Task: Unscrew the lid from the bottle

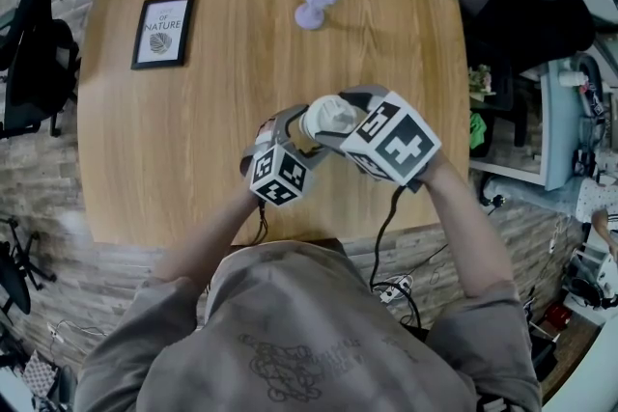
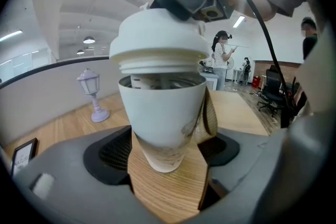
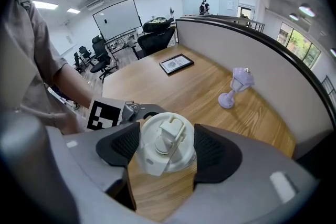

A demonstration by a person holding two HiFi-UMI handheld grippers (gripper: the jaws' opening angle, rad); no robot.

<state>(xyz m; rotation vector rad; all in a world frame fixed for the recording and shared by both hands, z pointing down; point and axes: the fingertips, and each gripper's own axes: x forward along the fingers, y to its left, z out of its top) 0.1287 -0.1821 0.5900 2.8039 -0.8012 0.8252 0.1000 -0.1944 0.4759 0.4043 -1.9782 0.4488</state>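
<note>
A white tapered bottle (image 2: 163, 118) stands upright between the black pads of my left gripper (image 2: 167, 157), which is shut on its lower body just above the wooden table (image 1: 203, 140). Its white lid (image 2: 157, 42) has a flip spout. It rests on the rim with a thin band of thread showing beneath it. My right gripper (image 3: 165, 148) comes down from above and is shut on the lid (image 3: 167, 139), one pad against each side. In the head view both grippers meet round the bottle (image 1: 328, 116) near the table's front middle, the left gripper (image 1: 286, 138) at left and the right gripper (image 1: 353, 124) at right.
A small lilac lantern ornament (image 1: 319, 0) stands at the table's far middle. A black-framed print (image 1: 162, 31) lies at the far left. Office chairs, desks and people fill the room beyond the table. A cable hangs off the front edge (image 1: 386, 236).
</note>
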